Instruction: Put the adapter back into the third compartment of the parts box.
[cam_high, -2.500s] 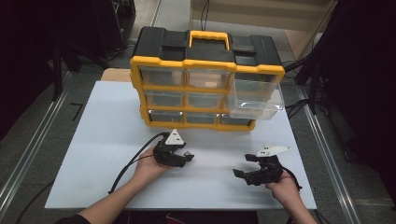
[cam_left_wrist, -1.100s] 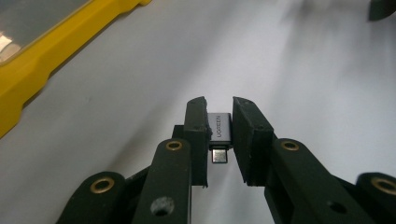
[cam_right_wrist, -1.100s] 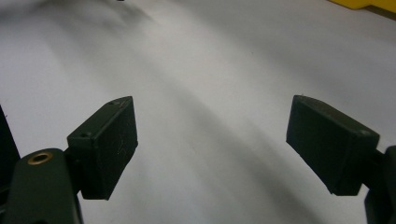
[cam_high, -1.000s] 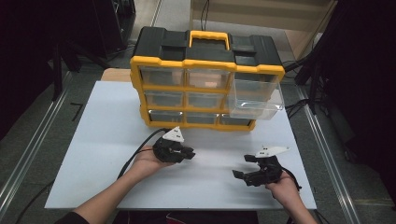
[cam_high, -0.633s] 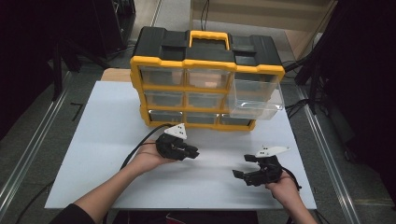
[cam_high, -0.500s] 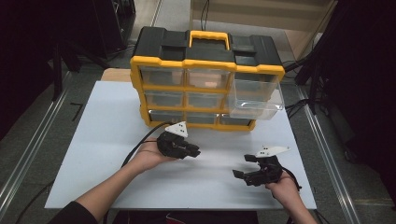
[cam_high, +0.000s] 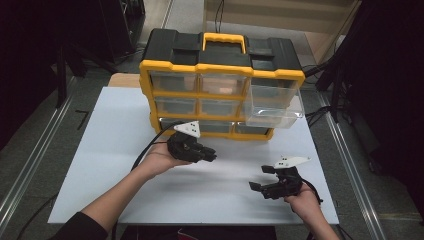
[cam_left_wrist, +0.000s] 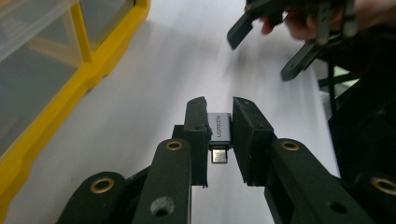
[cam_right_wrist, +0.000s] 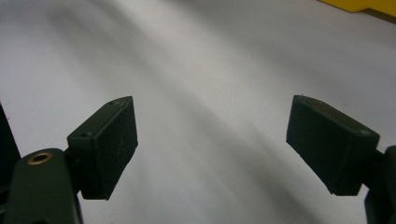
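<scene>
Pinching a small grey adapter (cam_left_wrist: 219, 133) between its fingers, the left gripper (cam_high: 209, 154) hangs above the white bench (cam_high: 100, 150) near the yellow organizer (cam_high: 220, 70). The right gripper (cam_high: 261, 179) rests low, fingers spread and empty.

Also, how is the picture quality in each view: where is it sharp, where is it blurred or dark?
High view: the white table is evenly lit, its surroundings dark. Left gripper view: the small grey adapter between the jaws is sharp enough to read its print, while the yellow organizer and the far right gripper are soft. Right gripper view: the jaws are fairly sharp, the table behind them blurred with soft shadows.
</scene>
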